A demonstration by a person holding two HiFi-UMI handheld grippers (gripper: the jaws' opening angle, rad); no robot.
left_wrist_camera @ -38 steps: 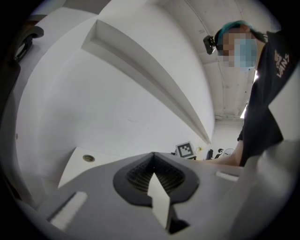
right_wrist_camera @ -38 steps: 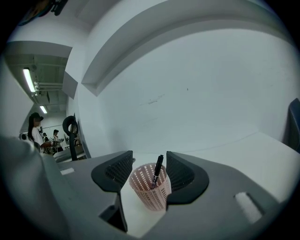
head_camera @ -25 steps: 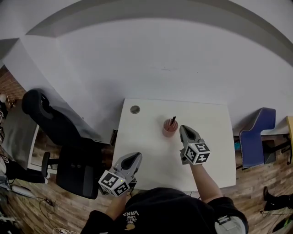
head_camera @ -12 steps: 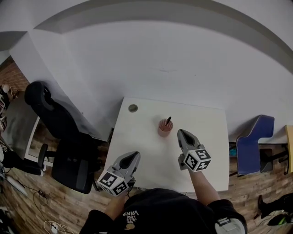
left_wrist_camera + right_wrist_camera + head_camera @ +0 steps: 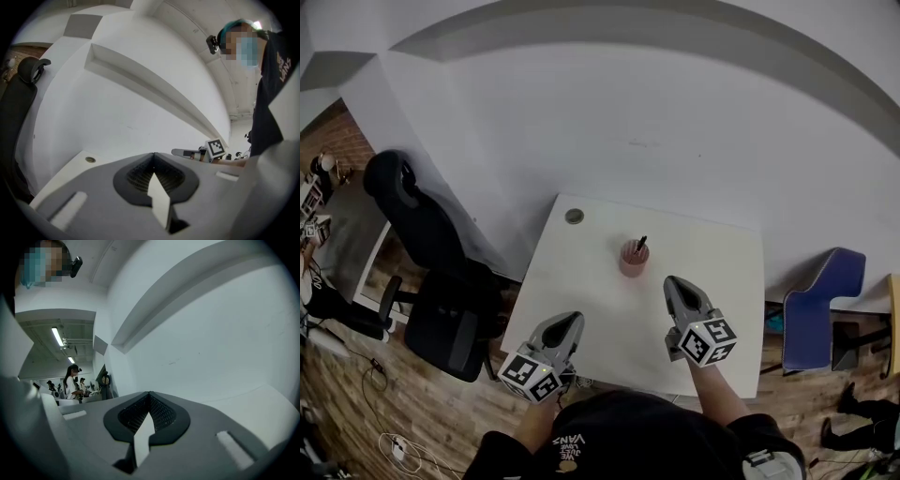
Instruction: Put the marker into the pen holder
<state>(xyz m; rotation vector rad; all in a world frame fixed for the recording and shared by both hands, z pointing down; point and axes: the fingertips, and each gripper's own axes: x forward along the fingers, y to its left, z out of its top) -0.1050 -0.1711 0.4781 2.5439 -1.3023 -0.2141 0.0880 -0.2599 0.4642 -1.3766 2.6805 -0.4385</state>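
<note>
Left tongs (image 5: 571, 320) and right tongs (image 5: 674, 282) closed, empty; marker (image 5: 640, 244) in pen holder (image 5: 632, 260).

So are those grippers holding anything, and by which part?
Nothing: the left gripper and right gripper are both shut and empty; the marker stands in the pen holder.

Left gripper (image 5: 569, 321): 7 o'clock in head view, pointing toward 1 o'clock; jaws together, nothing between.
Right gripper (image 5: 673, 283): 5 o'clock, pointing toward 11 o'clock; jaws together, nothing between.
Right forearm (image 5: 719, 389): bare, trailing toward 5 o'clock.
</note>
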